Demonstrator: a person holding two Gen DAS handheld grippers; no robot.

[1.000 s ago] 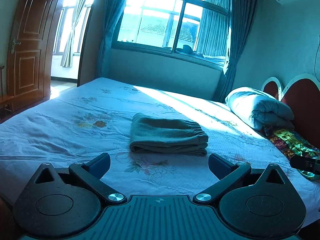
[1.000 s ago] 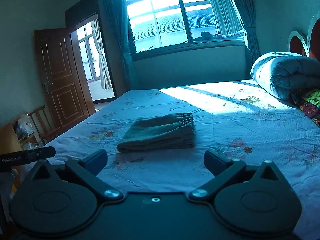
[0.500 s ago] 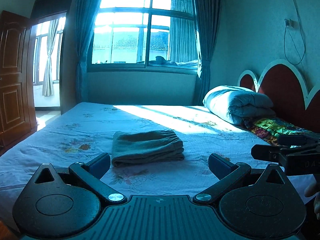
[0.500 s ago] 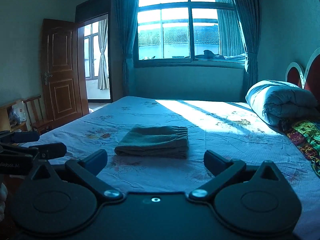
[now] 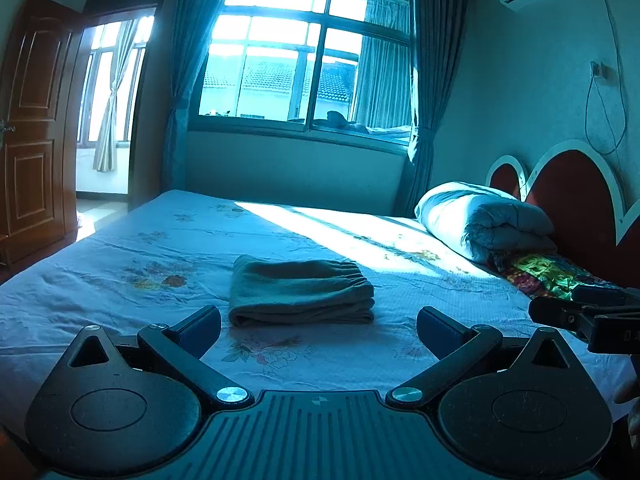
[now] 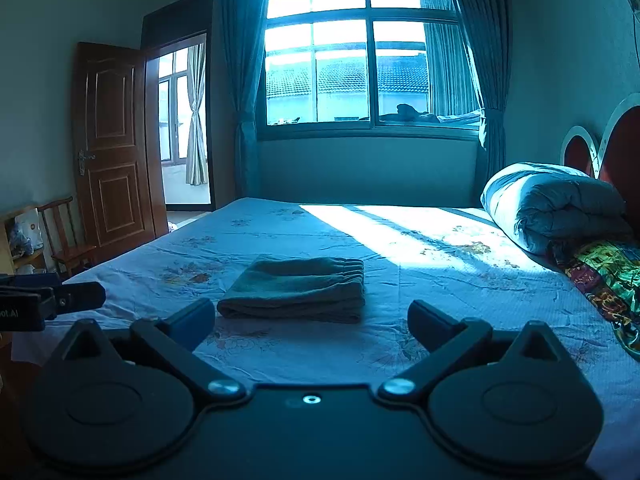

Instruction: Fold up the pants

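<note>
The pants (image 5: 301, 293) lie folded into a compact, layered rectangle near the middle of the bed (image 5: 120, 280), elastic waistband gathered along the far right edge, folded edge facing the cameras. They rest flat on the floral bedsheet (image 6: 440, 280), touched by neither gripper.

The left gripper (image 5: 319, 330) is held back from the bed's near edge with its jaws spread wide and nothing between them; the pants sit just beyond the gap. The right gripper (image 6: 311, 322) is held the same way, jaws wide apart and empty, the pants slightly left of centre in its view. Each gripper shows at the edge of the other's view: the right one at the far right of the left camera, the left one at the far left of the right camera.

Nothing here acts as a container. Bare sheet surrounds the pants on all sides, with a sunlit band behind them. A rolled quilt (image 5: 484, 220) and a colourful pillow (image 5: 540, 272) lie against the headboard (image 5: 568, 196), well apart from the pants. Beyond the bed's left edge stand an open wooden door (image 6: 112, 148) and a wooden chair (image 6: 68, 236); the curtained window (image 6: 368, 64) sits behind the far edge.
</note>
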